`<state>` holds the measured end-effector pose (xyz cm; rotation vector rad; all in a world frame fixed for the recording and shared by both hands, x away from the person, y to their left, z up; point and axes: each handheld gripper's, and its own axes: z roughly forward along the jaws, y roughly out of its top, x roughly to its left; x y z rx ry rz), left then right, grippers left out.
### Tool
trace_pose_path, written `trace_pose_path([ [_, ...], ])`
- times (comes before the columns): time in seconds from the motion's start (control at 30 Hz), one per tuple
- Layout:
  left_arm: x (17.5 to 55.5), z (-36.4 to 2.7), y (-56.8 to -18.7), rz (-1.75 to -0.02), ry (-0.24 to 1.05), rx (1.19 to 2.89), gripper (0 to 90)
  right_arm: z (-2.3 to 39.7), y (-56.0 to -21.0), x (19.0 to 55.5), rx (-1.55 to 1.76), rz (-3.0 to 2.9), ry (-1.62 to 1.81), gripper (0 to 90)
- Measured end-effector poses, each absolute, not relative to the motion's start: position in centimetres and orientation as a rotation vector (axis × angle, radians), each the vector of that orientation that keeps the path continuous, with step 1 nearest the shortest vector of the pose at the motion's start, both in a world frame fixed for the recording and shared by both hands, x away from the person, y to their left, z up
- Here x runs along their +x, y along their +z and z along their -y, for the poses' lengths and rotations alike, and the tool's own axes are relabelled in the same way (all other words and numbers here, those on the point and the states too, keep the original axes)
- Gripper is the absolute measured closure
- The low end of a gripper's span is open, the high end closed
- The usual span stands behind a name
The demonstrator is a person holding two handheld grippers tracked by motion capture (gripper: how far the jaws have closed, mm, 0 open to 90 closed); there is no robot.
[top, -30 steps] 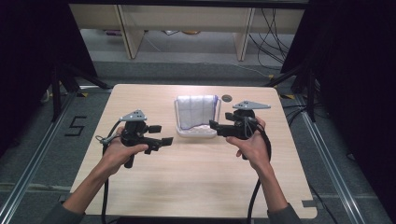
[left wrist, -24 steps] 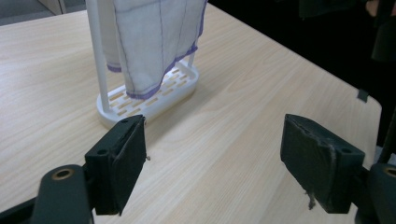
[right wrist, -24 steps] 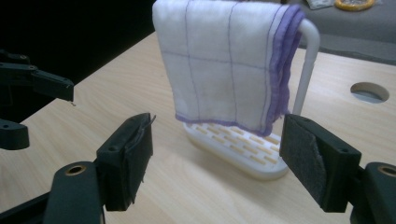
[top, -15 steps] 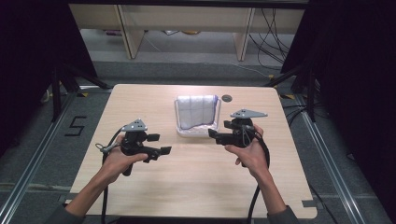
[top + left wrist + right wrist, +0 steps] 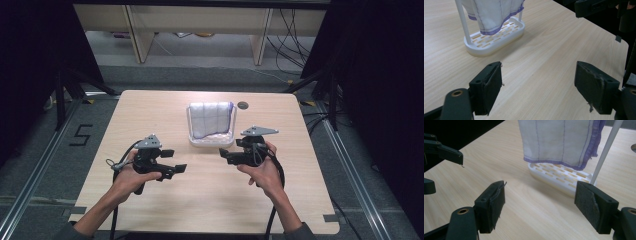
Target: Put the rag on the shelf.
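Wooden table bears one rack, one cloth, two open claws.

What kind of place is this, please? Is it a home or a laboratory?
Probably a laboratory recording bay: a bare wooden table between black curtains, loose cables on the floor, and a taped number beside it.

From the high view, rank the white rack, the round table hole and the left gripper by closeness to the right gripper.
Measured from the right gripper:
1. White rack, holding the draped cloth, just ahead and slightly toward table centre.
2. Left gripper, across the table's near middle.
3. Round table hole, near the far edge, beyond the rack.
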<state>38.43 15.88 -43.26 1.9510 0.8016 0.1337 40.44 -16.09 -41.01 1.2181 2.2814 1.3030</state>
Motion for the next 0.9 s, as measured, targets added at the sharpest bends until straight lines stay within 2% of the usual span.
trace_pose_path([
  [0.9,34.9,-17.2,-46.3,-0.805,0.116,1.986,21.0,17.1,-43.5,37.5,1.241,-2.335,1.255,24.5],
])
